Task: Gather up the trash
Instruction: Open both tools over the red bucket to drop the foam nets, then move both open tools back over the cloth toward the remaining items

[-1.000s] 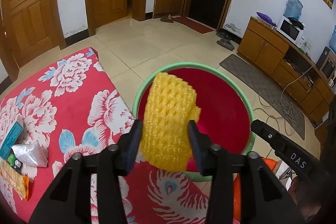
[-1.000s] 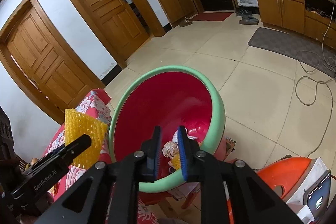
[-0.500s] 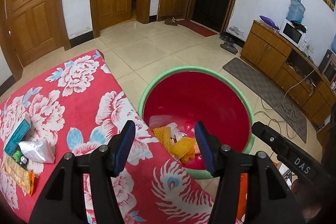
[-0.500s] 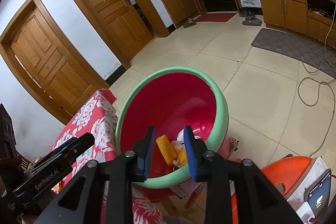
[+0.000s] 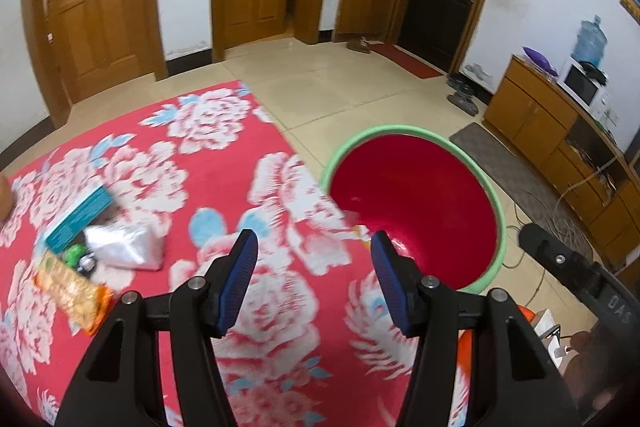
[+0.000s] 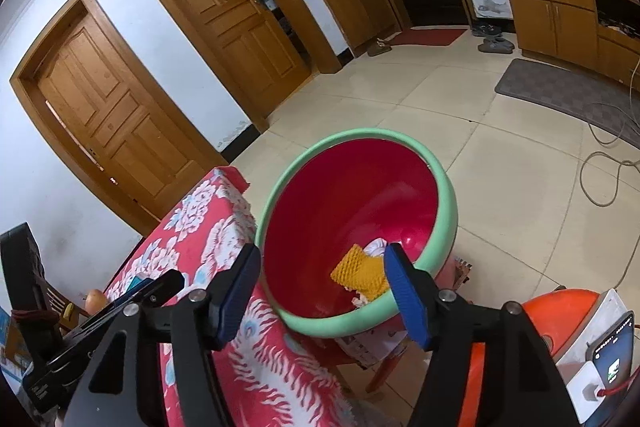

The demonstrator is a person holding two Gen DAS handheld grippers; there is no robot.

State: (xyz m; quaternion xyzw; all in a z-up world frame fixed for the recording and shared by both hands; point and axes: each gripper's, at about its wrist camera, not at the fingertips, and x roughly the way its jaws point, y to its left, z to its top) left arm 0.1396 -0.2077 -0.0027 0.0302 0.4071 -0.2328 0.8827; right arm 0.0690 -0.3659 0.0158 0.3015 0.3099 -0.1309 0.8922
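Both grippers' jaws are spread and empty; the silver bag on the desk looks light and crinkly, so pinch its edge.

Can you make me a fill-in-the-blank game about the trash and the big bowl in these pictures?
1. The yellow foam net lies inside the red ____ with the green rim.
2. The left gripper has its jaws ____ and holds nothing.
3. The silver bag lies on the red cloth printed with ____.
4. The teal box lies beside the ____ bag.

Missing words: basin; open; flowers; silver
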